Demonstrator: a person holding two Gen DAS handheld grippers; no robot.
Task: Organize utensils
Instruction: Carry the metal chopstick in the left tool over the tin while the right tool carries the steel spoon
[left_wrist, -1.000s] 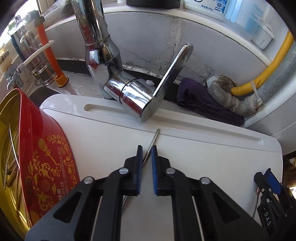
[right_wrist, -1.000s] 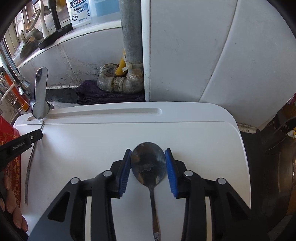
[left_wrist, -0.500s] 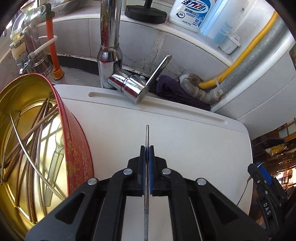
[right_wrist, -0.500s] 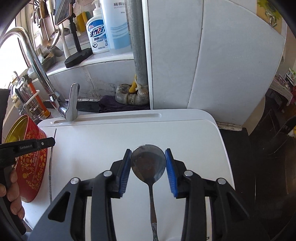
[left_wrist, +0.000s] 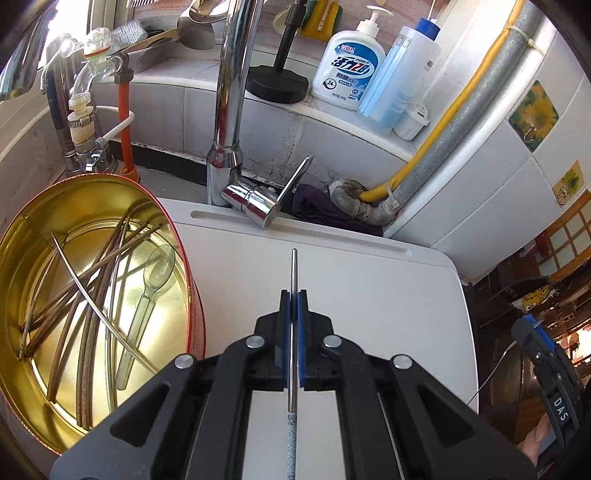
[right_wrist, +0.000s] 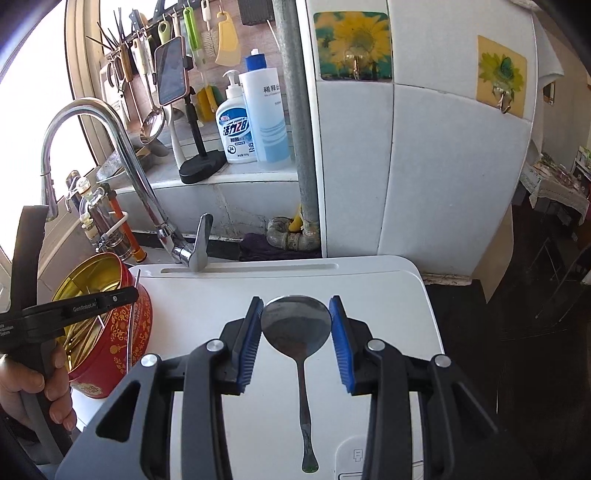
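Observation:
My left gripper (left_wrist: 293, 295) is shut on a thin metal chopstick (left_wrist: 293, 273) and holds it above the white board (left_wrist: 388, 295), just right of the red and gold tin (left_wrist: 110, 206). The tin holds several chopsticks and a clear plastic spoon (left_wrist: 155, 273). My right gripper (right_wrist: 296, 306) is shut on the bowl of a metal spoon (right_wrist: 295, 325), raised above the board (right_wrist: 207, 299); the handle hangs toward the camera. The left gripper (right_wrist: 125, 293) and the tin (right_wrist: 122, 332) show at the left in the right wrist view.
A chrome faucet (left_wrist: 229, 122) and its lever (left_wrist: 291, 184) stand behind the board. Soap bottles (left_wrist: 347, 70) sit on the ledge. A grey pipe with a yellow hose (left_wrist: 443, 122) runs at the right. A dark cloth (left_wrist: 317, 206) lies by the pipe joint.
My left gripper closed on the chopstick and lifted it off the board. My right gripper rose with the spoon. Both cameras now sit higher above the board.

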